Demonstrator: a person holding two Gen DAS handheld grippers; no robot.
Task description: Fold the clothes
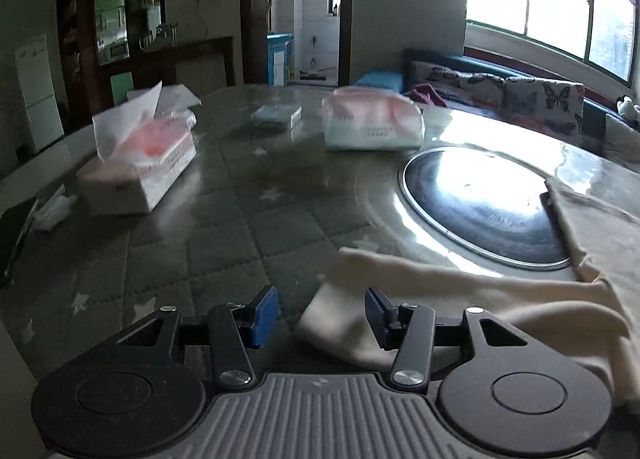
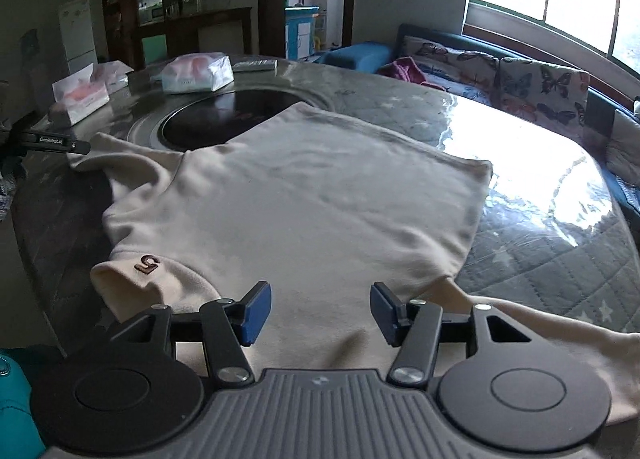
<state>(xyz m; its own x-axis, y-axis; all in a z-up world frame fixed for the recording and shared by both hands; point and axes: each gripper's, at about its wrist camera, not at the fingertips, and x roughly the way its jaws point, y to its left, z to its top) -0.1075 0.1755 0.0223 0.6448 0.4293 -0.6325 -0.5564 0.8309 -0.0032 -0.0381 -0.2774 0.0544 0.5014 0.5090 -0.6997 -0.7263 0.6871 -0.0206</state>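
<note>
Fingers [image 2: 256, 311] apart above cream sweatshirt [image 2: 304, 195]; tissue box [image 1: 136, 175] dispensing.

- Daylight floods in through my window [image 1: 560, 3], blown out white.
- Hard glare on the table [image 2: 520, 147].
- Room behind stays dim; edges bend; tissue packs [image 1: 140, 167] look blurred.

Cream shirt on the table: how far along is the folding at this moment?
Done: the cream shirt is spread mostly flat on the table, overlapping the dark round inset. No fold shows yet; both sleeves lie out to the sides. In hand: nothing. The left gripper is open over a sleeve end, the right gripper open over the near edge. Left: all folds.
</note>
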